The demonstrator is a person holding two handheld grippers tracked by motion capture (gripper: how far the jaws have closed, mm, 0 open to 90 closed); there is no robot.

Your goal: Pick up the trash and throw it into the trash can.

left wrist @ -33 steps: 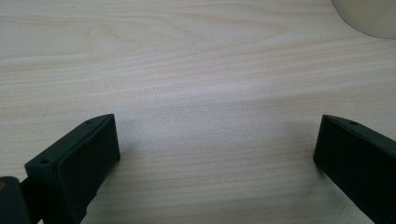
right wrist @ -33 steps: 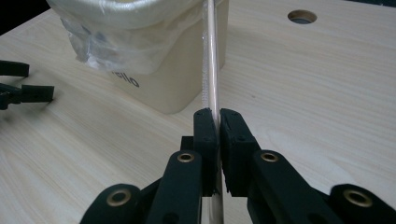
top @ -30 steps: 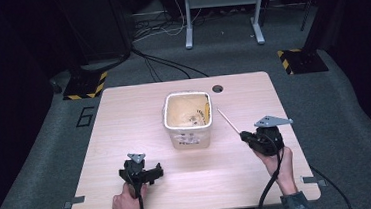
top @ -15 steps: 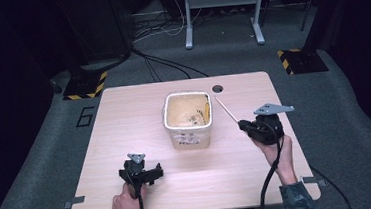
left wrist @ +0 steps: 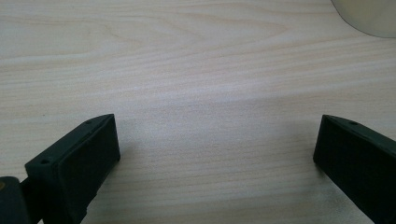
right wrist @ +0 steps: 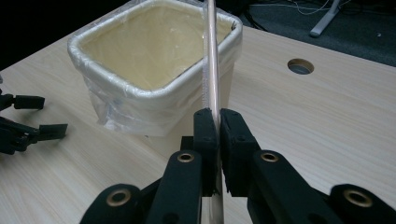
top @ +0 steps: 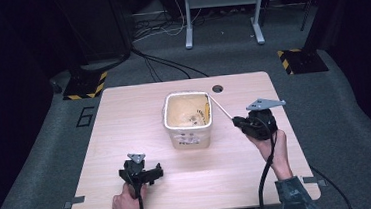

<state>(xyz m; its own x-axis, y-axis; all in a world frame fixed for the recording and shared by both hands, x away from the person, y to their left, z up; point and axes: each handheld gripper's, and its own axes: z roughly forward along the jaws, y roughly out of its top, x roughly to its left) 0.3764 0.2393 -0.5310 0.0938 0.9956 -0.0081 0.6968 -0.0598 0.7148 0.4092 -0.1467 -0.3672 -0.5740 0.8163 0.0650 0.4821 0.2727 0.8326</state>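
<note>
Right gripper (right wrist: 218, 126) pinches a thin straw-like stick (right wrist: 211, 60) whose far end reaches the rim of the lined tub (right wrist: 154, 74).

Its black jaws are pressed together on the stick, a slim, pale, glossy rod. Since a second ago this hand has lifted and moved in toward the tub, so the stick's tip, which was clear of the tub then, now lies at the near right corner of the rim. In the high view the stick (top: 221, 106) runs its long axis from the gripper up and to the left, toward the tub (top: 187, 119). The tub is square with rounded corners, cream inside, wrapped in crinkled clear film. The left gripper (left wrist: 215, 154) has stayed put, jaws spread wide over bare, pale-grained wooden table (left wrist: 196, 70), holding nothing.
</note>
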